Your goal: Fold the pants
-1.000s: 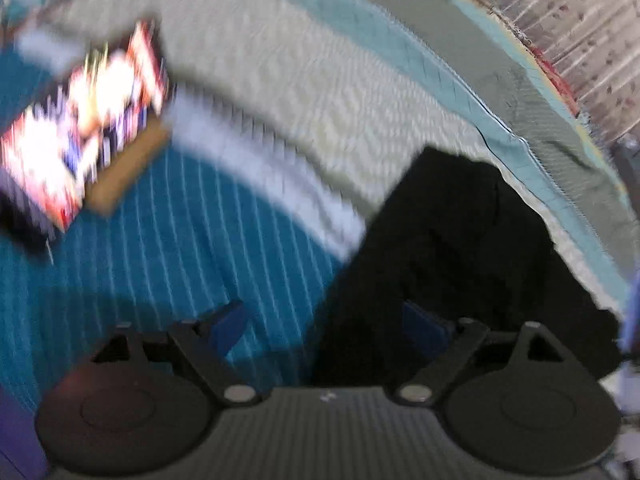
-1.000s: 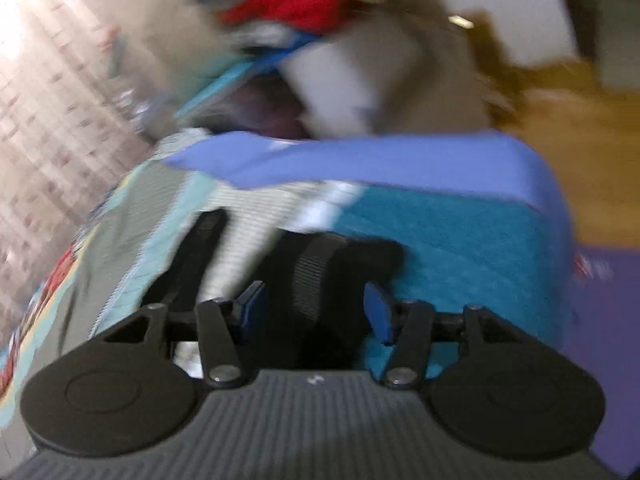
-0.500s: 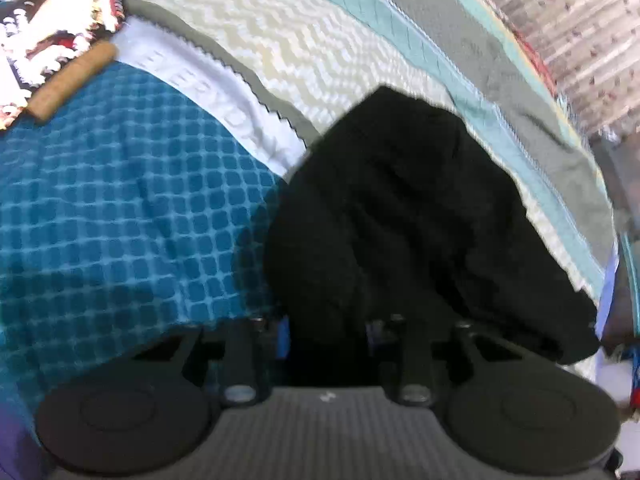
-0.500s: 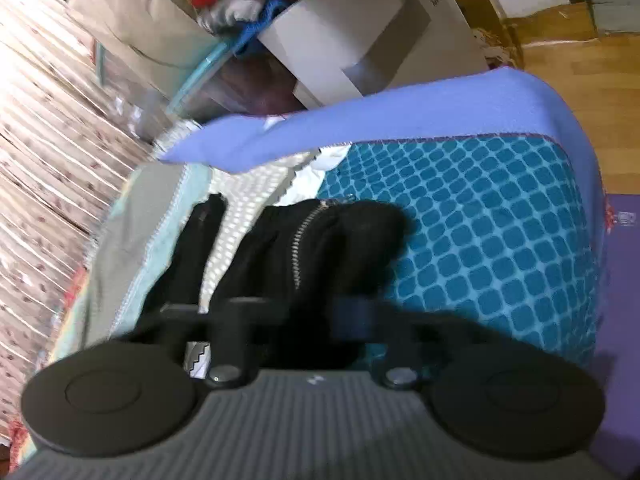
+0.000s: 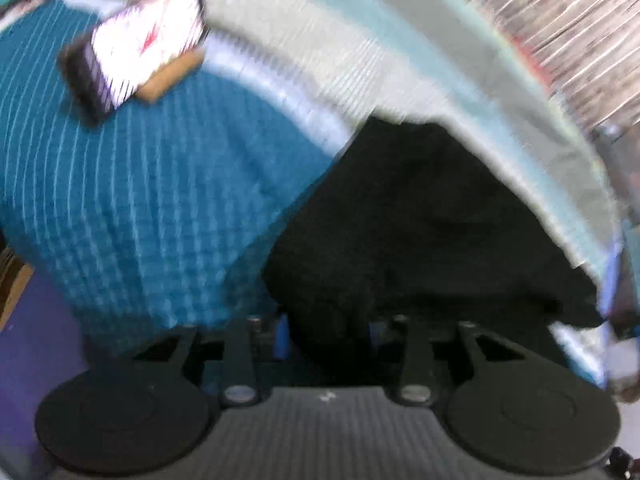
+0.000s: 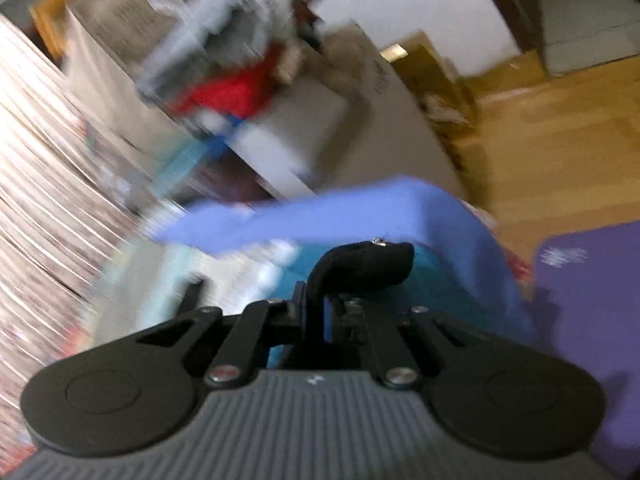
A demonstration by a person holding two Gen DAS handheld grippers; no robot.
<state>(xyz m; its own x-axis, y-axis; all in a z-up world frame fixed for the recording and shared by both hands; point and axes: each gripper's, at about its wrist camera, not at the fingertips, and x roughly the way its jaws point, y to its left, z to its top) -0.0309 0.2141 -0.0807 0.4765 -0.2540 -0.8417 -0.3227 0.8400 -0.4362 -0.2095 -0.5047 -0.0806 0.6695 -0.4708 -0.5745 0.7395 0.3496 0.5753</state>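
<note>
Black pants [image 5: 408, 220] lie on a quilted bed, over the teal and pale striped cover, in a blurred left wrist view. My left gripper [image 5: 326, 338] is shut on a bunch of the black fabric at its near edge. In the right wrist view my right gripper [image 6: 316, 314] is shut on another part of the pants [image 6: 364, 266], a black fold with a metal button, lifted above the bed.
A phone with a lit screen [image 5: 144, 44] rests on a cork block at the bed's far left. A blue sheet [image 6: 360, 212] covers the bed's end. Cardboard boxes with clothes [image 6: 248, 80] stand beyond. A purple mat [image 6: 592, 300] lies on the wooden floor.
Both grippers have closed on the black pants. The right gripper has lifted its fold off the bed, and both views have swung and blurred with motion.
</note>
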